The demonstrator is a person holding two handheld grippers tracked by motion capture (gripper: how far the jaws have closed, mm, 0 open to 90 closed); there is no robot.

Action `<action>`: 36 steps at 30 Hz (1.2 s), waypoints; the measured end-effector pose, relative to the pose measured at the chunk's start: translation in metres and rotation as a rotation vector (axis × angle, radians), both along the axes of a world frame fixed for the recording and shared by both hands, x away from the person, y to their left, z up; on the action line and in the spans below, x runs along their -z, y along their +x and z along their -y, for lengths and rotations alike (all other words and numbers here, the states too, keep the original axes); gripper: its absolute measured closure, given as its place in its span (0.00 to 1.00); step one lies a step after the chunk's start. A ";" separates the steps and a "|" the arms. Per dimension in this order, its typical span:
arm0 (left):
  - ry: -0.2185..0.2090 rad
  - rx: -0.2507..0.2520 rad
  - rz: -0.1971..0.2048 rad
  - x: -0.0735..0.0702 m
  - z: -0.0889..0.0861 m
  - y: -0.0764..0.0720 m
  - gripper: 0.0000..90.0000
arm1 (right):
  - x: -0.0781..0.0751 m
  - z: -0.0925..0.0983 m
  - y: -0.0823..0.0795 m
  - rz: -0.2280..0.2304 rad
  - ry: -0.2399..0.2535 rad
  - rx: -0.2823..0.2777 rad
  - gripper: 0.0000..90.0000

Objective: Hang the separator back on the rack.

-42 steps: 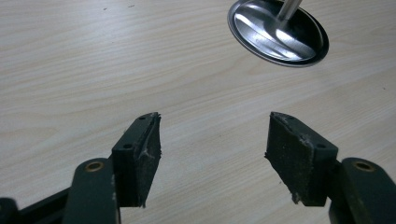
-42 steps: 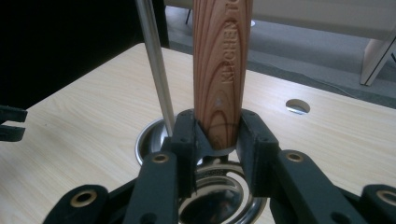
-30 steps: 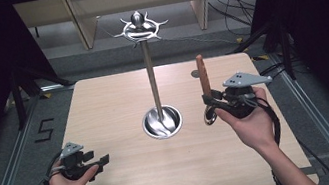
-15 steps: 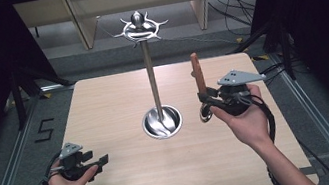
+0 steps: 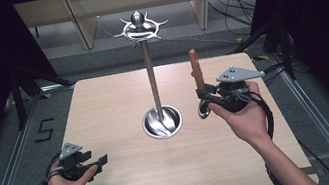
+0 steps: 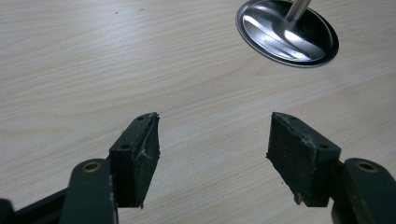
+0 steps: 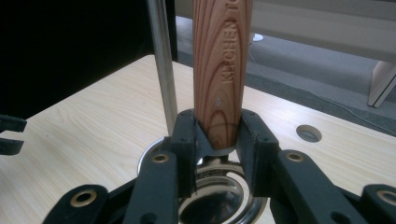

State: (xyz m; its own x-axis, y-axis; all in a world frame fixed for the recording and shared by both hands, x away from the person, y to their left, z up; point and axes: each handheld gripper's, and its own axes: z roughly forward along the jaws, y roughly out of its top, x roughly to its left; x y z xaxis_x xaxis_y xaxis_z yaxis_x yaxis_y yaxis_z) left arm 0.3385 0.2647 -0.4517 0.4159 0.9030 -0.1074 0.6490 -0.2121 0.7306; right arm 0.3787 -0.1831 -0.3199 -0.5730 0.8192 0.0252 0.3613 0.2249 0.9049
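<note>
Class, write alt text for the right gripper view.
The right gripper clamps an upright wooden-handled kitchen utensil between its jaws, its metal end below them. Behind it stands the rack's metal pole on a light wooden table.

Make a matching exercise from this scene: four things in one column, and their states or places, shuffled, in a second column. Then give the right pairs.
Things:
1. wooden-handled utensil
2. left hand-held gripper
3. right hand-held gripper
4. metal stand

States or places:
A. jaws apart above bare table, nothing between them
B. upright at the table's middle, round shiny base, hooked crown on top
C. held upright, handle pointing up
D. jaws clamped on a wooden handle

Pairs: 1-C, 2-A, 3-D, 4-B
</note>
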 end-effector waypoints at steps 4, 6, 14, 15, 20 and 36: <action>-0.006 -0.006 0.003 -0.001 -0.001 -0.001 0.37 | -0.004 -0.003 0.001 0.014 -0.002 -0.002 0.78; -0.010 -0.011 0.006 -0.001 -0.002 -0.001 0.37 | -0.006 -0.003 0.003 0.036 -0.011 -0.021 0.78; 0.001 0.004 -0.010 0.000 -0.001 -0.001 0.37 | -0.008 -0.010 0.003 0.037 0.002 -0.011 0.78; -0.026 -0.022 0.004 0.002 0.001 -0.001 0.37 | -0.008 -0.009 0.004 0.039 -0.005 -0.017 0.78; -0.043 -0.026 0.008 0.002 0.001 0.000 0.38 | -0.011 -0.012 0.003 0.023 0.015 -0.019 0.78; -0.031 -0.023 0.004 0.003 0.001 0.000 0.37 | -0.017 -0.015 0.005 0.052 0.028 -0.019 0.78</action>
State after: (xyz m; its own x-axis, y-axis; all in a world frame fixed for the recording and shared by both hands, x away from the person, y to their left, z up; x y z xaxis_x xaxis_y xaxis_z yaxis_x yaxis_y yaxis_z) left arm 0.3382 0.2632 -0.4550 0.3953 0.9088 -0.1338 0.6504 -0.1741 0.7394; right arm 0.3838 -0.1676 -0.3026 -0.5895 0.8075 0.0177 0.3095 0.2056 0.9284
